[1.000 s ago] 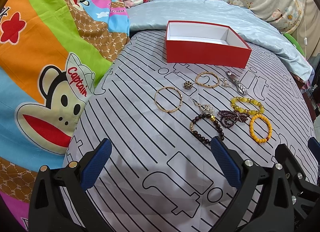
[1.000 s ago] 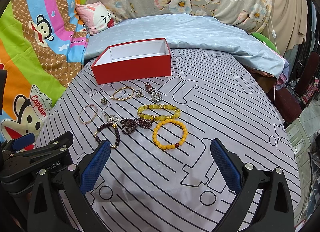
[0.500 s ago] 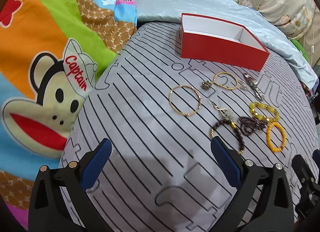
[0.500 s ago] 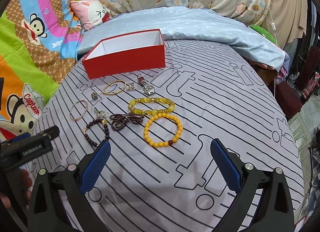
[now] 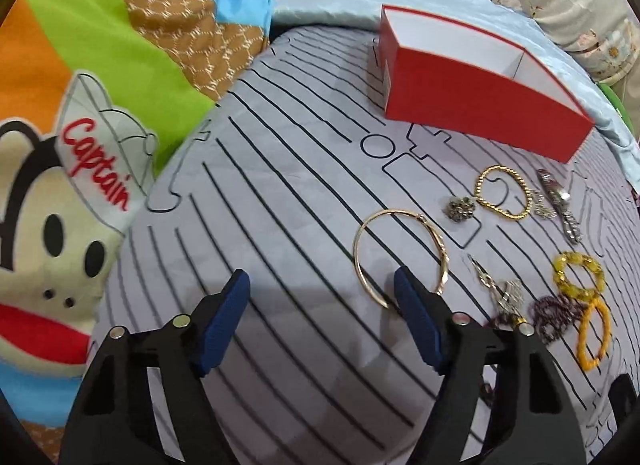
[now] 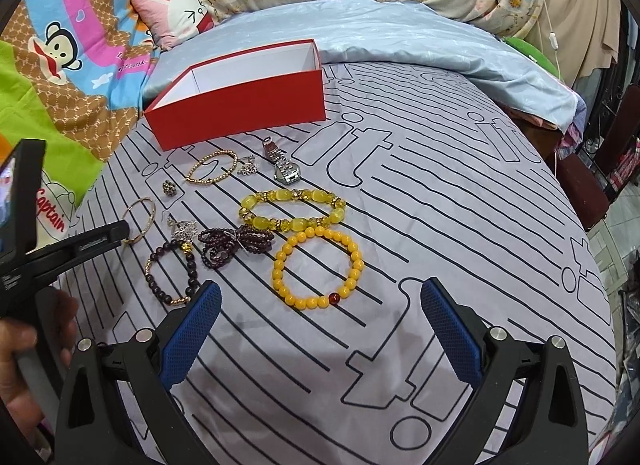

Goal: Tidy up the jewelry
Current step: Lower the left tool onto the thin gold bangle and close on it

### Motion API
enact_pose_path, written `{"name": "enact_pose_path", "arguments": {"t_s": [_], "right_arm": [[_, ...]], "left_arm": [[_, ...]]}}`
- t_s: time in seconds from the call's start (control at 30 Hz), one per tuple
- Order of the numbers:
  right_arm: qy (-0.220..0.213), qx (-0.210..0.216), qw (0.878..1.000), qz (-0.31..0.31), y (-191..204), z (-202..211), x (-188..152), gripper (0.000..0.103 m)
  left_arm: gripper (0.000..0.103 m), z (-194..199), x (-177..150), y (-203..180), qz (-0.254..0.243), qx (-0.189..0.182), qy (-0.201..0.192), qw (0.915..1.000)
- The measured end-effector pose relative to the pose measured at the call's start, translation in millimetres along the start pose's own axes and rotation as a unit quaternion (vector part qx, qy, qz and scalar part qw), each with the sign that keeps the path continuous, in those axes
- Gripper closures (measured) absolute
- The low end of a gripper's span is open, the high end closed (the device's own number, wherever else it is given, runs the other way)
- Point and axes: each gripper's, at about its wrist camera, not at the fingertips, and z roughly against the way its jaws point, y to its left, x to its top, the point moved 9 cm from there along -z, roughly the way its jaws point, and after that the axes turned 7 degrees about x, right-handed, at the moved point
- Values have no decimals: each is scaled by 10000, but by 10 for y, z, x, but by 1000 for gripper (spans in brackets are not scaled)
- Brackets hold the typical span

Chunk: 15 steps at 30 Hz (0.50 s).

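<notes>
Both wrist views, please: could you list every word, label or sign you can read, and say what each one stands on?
"Captain" in red script, on the cartoon monkey's white cap printed on the colourful blanket.
"it" in large black outline letters, on the grey striped sheet.
Small lettering on the blanket's pink and blue stripes: too small to read.
White print on the black left gripper's arm: too blurred to read.

The open box (image 6: 240, 97) sits on the bedsheet (image 6: 440, 225), and every piece lies on the near side of it. Nearest the box are the beaded chain bracelet (image 6: 212, 167) and the watch (image 6: 282, 163). Farther from it lie the bangle (image 5: 400, 253), apparently touching the left gripper (image 5: 320, 297), and two bead bracelets (image 6: 316, 265).
</notes>
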Motion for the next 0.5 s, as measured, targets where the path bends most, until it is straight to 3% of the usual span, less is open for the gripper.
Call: {"name": "enact_pose_path", "arguments": {"t_s": [0.13,0.33,0.5], "right_arm": [[59,-2,10000,-9,-18,-87,31,5],[94,3,10000,17,-22,-194,72,5],[108,9,9999,10,-39,-247,84,5]], "left_arm": [[33,-32,67,-90,-120,17,-155,9998],[48,-37,107,-190,-159,-81,-192,9997],[76,-9,113,-291,-250,-248,-203,9992]]}}
